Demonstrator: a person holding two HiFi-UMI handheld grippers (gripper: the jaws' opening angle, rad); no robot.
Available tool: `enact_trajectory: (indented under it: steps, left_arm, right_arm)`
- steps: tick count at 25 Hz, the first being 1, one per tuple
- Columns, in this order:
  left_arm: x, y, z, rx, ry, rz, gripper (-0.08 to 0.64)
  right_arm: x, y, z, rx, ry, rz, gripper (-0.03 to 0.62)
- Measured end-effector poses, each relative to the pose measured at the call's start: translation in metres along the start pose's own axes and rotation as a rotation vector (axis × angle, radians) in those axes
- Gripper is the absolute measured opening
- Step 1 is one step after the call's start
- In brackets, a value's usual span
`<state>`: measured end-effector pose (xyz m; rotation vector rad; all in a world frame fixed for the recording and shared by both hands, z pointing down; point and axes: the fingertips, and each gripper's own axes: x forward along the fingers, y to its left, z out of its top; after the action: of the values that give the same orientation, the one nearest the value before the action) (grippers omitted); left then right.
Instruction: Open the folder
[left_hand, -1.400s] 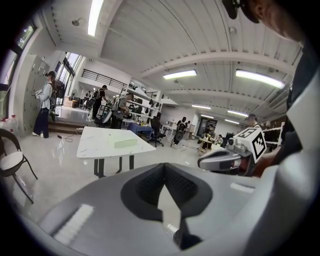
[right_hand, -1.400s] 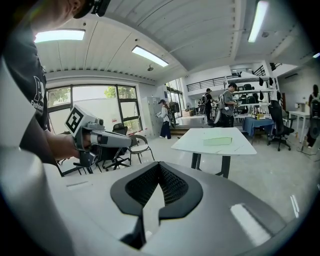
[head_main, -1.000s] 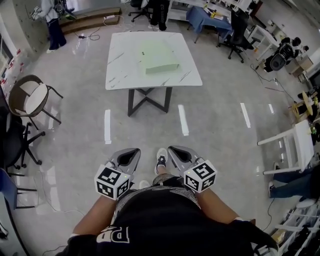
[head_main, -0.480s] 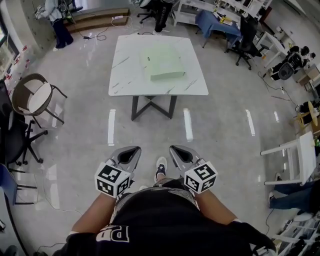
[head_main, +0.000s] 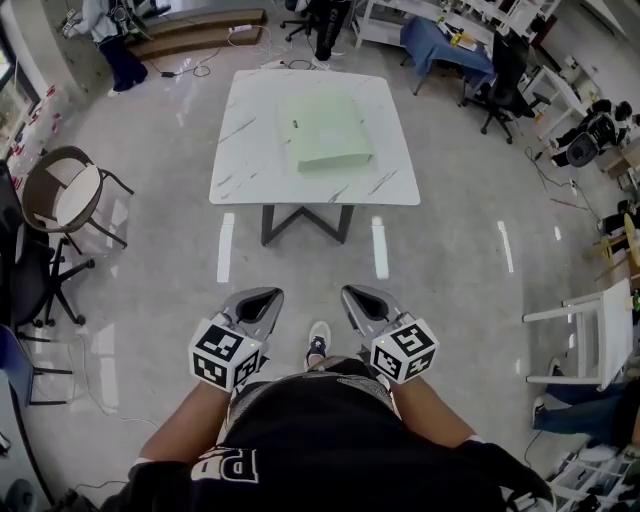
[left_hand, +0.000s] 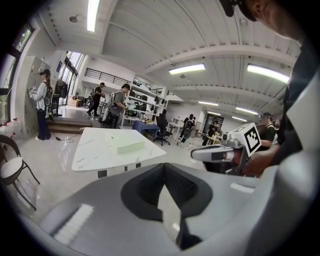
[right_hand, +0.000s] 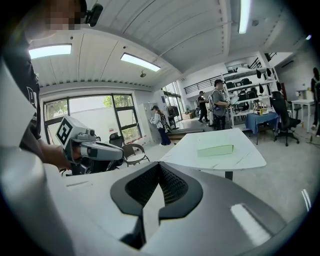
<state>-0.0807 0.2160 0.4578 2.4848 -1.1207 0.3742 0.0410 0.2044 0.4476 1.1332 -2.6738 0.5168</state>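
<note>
Fingers (head_main: 250, 310) all together, empty; folder (head_main: 325, 131), seemingly closed, inside table (head_main: 250, 140) edges; floor (head_main: 440, 260) open.

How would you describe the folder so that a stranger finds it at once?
Look for the white, marble-patterned square table on the grey floor. On its right half in the head view lies a thick, pale green, closed folder. It is the only thing on the tabletop.
</note>
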Motion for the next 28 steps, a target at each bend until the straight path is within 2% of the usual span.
enact_trajectory:
  steps: [16, 28]
  left_arm:
    - [0.073, 0.024, 0.05, -0.002, 0.004, 0.081, 0.054]
    - [0.128, 0.03, 0.081, 0.003, -0.011, 0.123, 0.054]
  right_arm:
    - [0.038, -0.08, 0.044, 0.001, -0.02, 0.084, -0.001]
    - [0.05, -0.136, 0.061, -0.012, -0.025, 0.126, -0.001]
